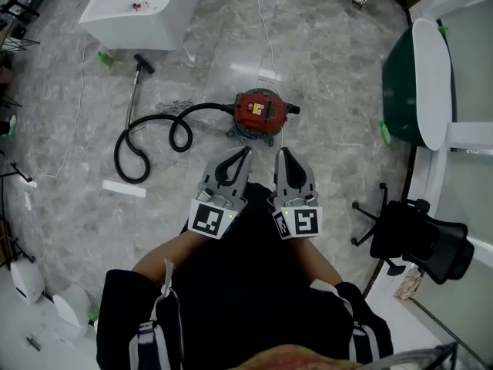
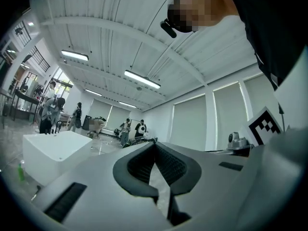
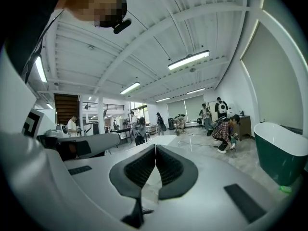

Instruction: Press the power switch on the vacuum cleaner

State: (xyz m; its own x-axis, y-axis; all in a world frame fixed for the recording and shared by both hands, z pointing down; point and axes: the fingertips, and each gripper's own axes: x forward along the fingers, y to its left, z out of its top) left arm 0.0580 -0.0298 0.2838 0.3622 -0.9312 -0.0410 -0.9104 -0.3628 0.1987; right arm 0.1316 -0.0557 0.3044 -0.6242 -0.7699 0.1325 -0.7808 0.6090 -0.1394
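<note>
The grey marble floor (image 1: 323, 60) carried the red vacuum cleaner (image 1: 259, 112) at centre, upright, its black hose (image 1: 154, 141) looped away to the left. A green bathtub (image 1: 404, 91) stood at the right. The left gripper (image 1: 245, 151) and the right gripper (image 1: 282, 153) were held side by side near the person's body, short of the vacuum cleaner and not touching it. Both had their jaws together at the tips, with nothing between them.

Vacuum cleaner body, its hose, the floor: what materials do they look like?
Vacuum cleaner: red shell with a slight sheen, likely plastic or painted metal; too small to tell. Hose: black, matte, flexible plastic or rubber, since it lies in loose loops. Floor: polished grey stone-look tile, veined, with a light reflection and seam lines.
</note>
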